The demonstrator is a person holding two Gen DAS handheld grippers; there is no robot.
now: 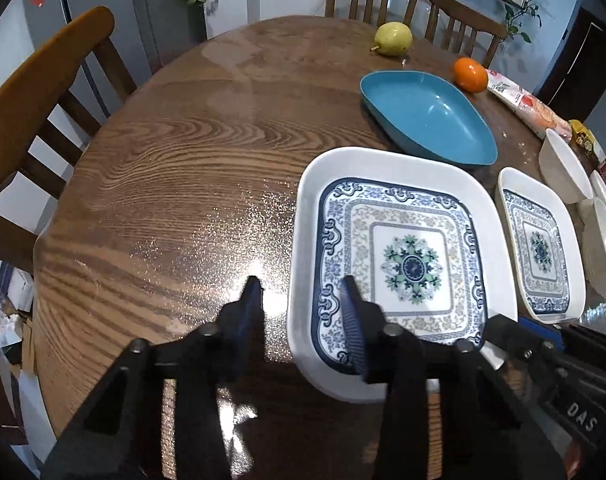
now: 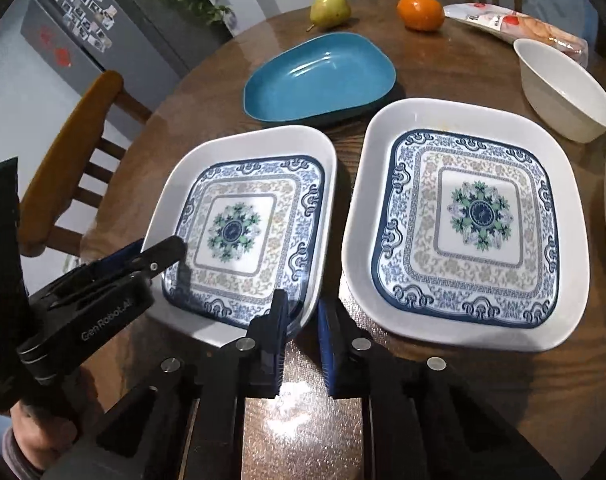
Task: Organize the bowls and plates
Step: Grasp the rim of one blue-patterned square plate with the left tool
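**Two patterned plates side by side, both grippers low at the near edge**

Fingers of the left gripper (image 1: 303, 300) stand apart, one over bare table (image 1: 163, 184), the other over the near left corner of the left plate (image 1: 399, 208); nothing sits between them, though in the right wrist view one fingertip (image 2: 171, 248) lies at that plate's (image 2: 239, 224) rim, and whether it touches I cannot tell; the right gripper (image 2: 301, 320) is also spread, with a narrow gap, its left finger overlapping the left plate's near right corner and its right finger just short of the right plate (image 2: 467, 224); nothing is gripped there either.

Both plates are square, white-rimmed, blue-patterned, and lie flat on the table, near each other with a strip of wood between them; the right plate (image 1: 541, 244) lies beside white bowls (image 1: 563, 168) at the table's right edge; one such bowl (image 2: 563, 88) stands just beyond the right plate's far corner.

Behind the plates rests a blue dish (image 1: 427, 116), its near edge close to the left plate; beyond it lie a pear (image 1: 393, 38), an orange (image 1: 469, 74) and a packet (image 1: 523, 104); chairs (image 1: 43, 92) ring the table.
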